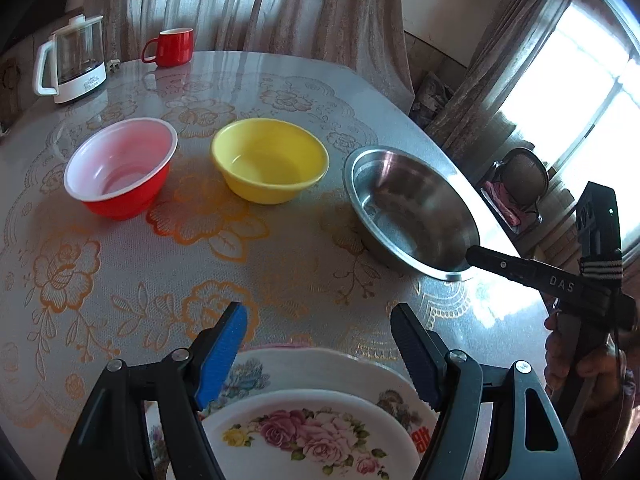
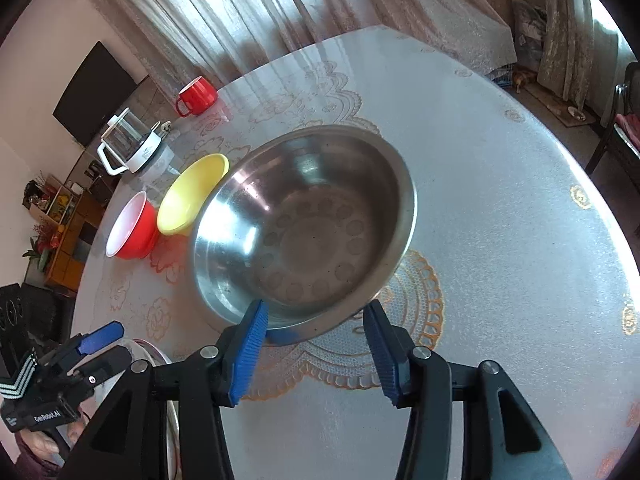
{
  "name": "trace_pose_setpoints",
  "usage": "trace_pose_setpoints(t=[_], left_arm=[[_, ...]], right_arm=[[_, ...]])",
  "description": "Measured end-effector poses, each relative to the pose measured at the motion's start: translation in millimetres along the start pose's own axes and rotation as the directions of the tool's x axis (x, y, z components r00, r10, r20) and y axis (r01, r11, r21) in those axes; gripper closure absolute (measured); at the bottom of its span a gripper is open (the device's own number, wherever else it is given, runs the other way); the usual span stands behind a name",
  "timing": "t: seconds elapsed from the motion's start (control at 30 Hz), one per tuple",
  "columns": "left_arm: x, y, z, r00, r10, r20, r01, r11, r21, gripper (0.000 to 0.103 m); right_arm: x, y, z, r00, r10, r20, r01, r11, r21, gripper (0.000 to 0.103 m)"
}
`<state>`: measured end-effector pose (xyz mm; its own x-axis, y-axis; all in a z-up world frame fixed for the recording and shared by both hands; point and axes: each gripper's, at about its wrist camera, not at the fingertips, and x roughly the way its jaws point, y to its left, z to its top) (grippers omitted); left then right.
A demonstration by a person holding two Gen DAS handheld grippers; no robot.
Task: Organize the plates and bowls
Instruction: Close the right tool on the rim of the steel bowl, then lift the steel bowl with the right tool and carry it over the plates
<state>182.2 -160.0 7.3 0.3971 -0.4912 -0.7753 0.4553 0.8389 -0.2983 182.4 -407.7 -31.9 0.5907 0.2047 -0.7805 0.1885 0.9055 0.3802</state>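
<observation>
Three bowls stand in a row on the round table: a red bowl with a white inside (image 1: pixel 120 168) at the left, a yellow bowl (image 1: pixel 270 160) in the middle, and a steel bowl (image 1: pixel 412 212) at the right. Floral plates (image 1: pixel 316 420) lie stacked at the near edge. My left gripper (image 1: pixel 320 344) is open and empty just above the plates. My right gripper (image 2: pixel 316 340) is open and empty, its jaws at the near rim of the steel bowl (image 2: pixel 304 228). The red bowl (image 2: pixel 132 232) and yellow bowl (image 2: pixel 192 200) lie beyond, to its left.
A glass kettle on a white base (image 1: pixel 74 60) and a red mug (image 1: pixel 172 46) stand at the table's far left. A floral lace cloth under clear plastic (image 1: pixel 200 264) covers the table. A chair (image 1: pixel 520 188) stands past the right edge. Curtains hang behind.
</observation>
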Motion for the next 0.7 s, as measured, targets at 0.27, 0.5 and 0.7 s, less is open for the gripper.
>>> trace_pose_setpoints(t=[0.27, 0.5, 0.7], left_arm=[[27, -11, 27, 0.999, -0.044, -0.023, 0.043, 0.998, -0.045, 0.017], [53, -20, 45, 0.996, -0.078, -0.049, 0.072, 0.991, -0.112, 0.025], [81, -30, 55, 0.993, -0.089, -0.079, 0.08, 0.99, -0.117, 0.046]], right_arm=[[-8, -17, 28, 0.983, 0.017, 0.182, -0.032, 0.996, 0.084, 0.041], [14, -30, 48, 0.98, -0.025, 0.199, -0.003, 0.99, 0.138, 0.041], [26, -35, 55, 0.98, -0.057, 0.192, 0.031, 0.99, 0.139, 0.044]])
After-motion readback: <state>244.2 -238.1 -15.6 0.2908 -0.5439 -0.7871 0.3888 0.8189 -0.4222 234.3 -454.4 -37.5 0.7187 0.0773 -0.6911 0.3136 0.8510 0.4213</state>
